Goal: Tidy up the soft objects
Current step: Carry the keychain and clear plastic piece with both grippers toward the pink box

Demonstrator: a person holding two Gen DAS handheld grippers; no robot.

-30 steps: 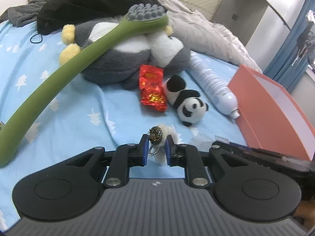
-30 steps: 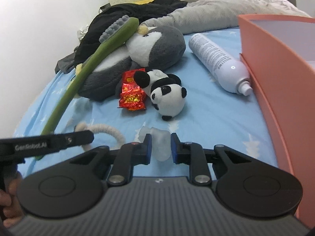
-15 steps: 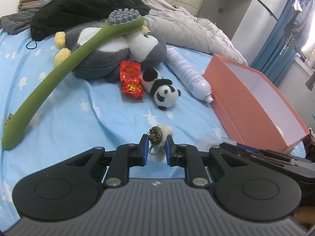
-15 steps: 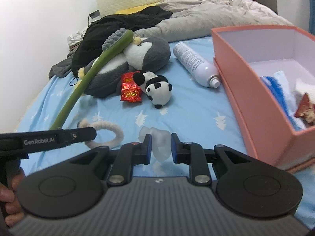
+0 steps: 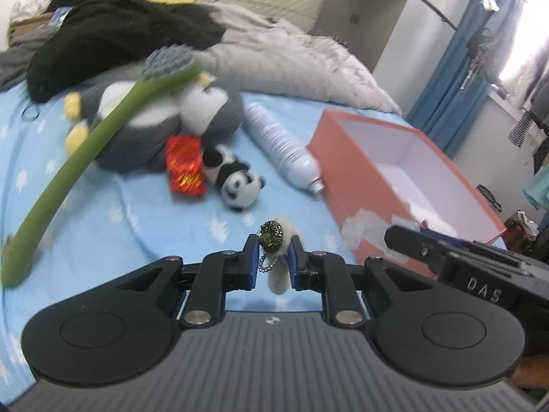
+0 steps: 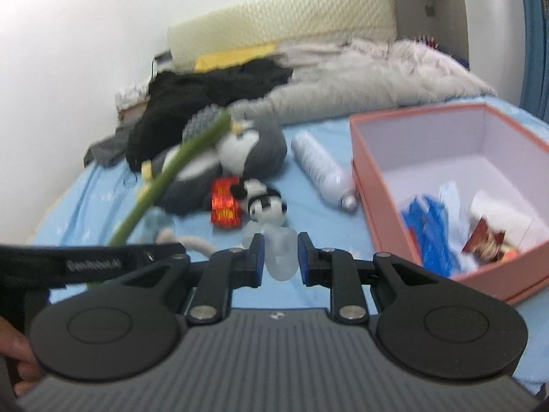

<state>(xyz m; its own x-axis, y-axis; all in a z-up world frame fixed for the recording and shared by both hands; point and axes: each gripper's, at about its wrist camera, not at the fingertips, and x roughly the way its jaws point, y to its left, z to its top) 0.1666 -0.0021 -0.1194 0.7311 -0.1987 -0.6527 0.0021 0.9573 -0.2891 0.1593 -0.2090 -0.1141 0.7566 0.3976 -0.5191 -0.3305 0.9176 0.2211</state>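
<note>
Soft objects lie on the bed (image 5: 113,213), which has a light blue sheet with small white tree shapes. At the far end of the bed is a grey quilt (image 5: 291,58) and, left of it, a heap of black clothing (image 5: 113,37). The orange box (image 6: 387,178) stands on the right side of the bed; it is open, white inside, and in the right wrist view it holds a blue and clear packet and a small red packet. A big grey and white penguin plush (image 5: 164,116) lies near the black clothing, and a long green brush (image 5: 85,147) with a grey bristled head rests across it. A white bottle (image 5: 278,144) lies on its side between the penguin and the box, its neck close to the box corner. In front of the penguin is a small panda plush (image 5: 233,180), and a red foil packet (image 5: 183,168) lies just beside it, touching it. The right gripper (image 6: 279,257) has its fingers pinched on a small translucent soft piece (image 6: 281,254), held above the sheet. The left gripper (image 5: 271,257) has its fingers closed on a cream furry charm (image 5: 279,267) with a dark jewelled ornament and a little bead chain. Both views are blurred.
</note>
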